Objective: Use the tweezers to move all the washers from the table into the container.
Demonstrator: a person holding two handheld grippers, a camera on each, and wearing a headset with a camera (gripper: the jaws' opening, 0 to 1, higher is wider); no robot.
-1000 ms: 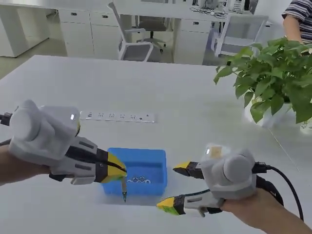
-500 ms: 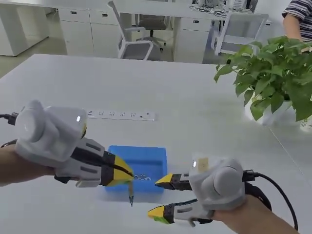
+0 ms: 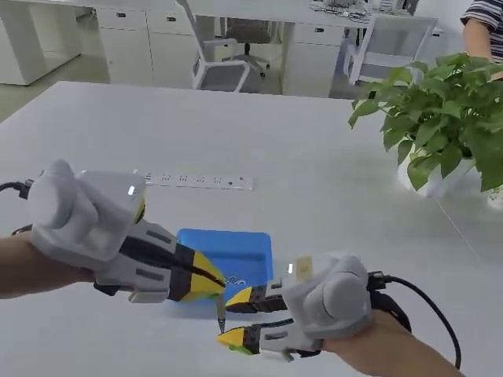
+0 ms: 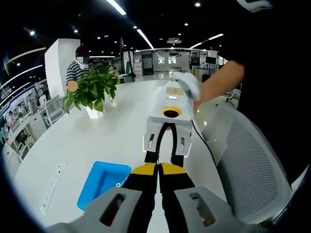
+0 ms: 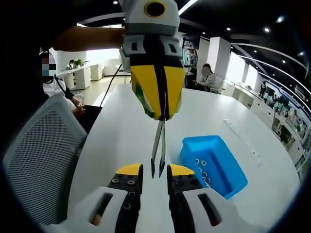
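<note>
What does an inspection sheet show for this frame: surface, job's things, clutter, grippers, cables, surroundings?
Surface: white table; loose washers on it: nothing seen.
Job's things: blue container with washers inside; tweezers point down beside it.
Clutter: power strip; potted plant.
Grippers: left gripper, fingers shut on the tweezers; right gripper, fingers open, tweezers' tips apparently between them.
Cables: black cable from the right gripper.
Surroundings: office chairs, desks, a person.

Item count by kind
Grippers: 2, left gripper and right gripper; tweezers: 1 pair; blue container: 1; washers: several, count unreadable; power strip: 1; potted plant: 1.
</note>
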